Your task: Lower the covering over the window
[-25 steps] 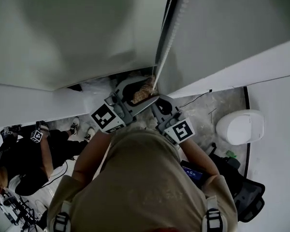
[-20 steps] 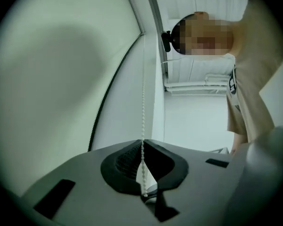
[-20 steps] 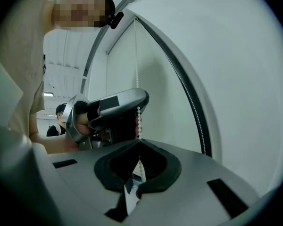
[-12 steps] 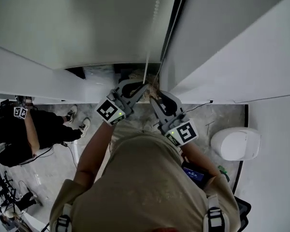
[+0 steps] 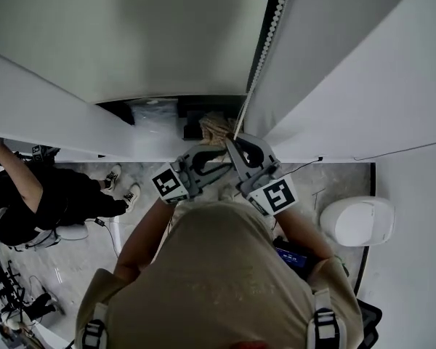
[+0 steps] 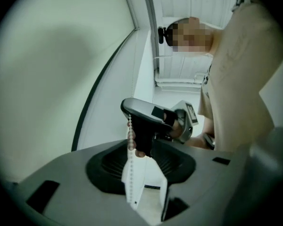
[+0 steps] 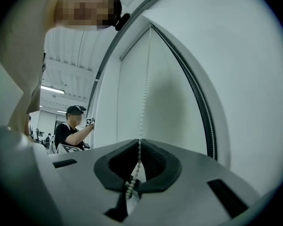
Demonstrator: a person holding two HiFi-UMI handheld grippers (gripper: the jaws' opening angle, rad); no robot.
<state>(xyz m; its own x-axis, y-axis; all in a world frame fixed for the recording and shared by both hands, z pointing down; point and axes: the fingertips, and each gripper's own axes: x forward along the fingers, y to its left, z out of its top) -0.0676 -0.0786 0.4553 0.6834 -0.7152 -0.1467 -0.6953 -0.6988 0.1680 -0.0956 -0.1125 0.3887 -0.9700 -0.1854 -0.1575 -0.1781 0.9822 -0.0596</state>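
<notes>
Right gripper [image 7: 138,146]: fingers clenched on the chain [image 7: 144,88], which runs straight up from them, just left of the dark frame strip [image 7: 203,107].

Left gripper [image 6: 139,173]: fingers have just been opening and are now released. There is a clear gap, and the chain hangs loose in it near the left-hand finger, not pinched. In the left gripper view my right gripper sits straight ahead and blocks the chain higher up.

Blind [image 5: 131,42]: pale panel in front of me, left of the strip. Can't make out its lower edge.

Around:
- A person in black [image 5: 36,202] is low at the left on the marbled floor [image 5: 312,173], cut off by the frame edge.
- A white domed thing [image 5: 360,220] stands on the floor at right; can't tell what it is.
- A brown woven lump [image 5: 216,128] lies just beyond the fingertips, partly hidden by both grippers, unclear.
- A device with a blue screen [image 5: 291,257] is at my right hip, half covered by my arm.

My torso fills the bottom of the head view. The gripper cubes [image 5: 275,195] carry black-and-white square markers.
</notes>
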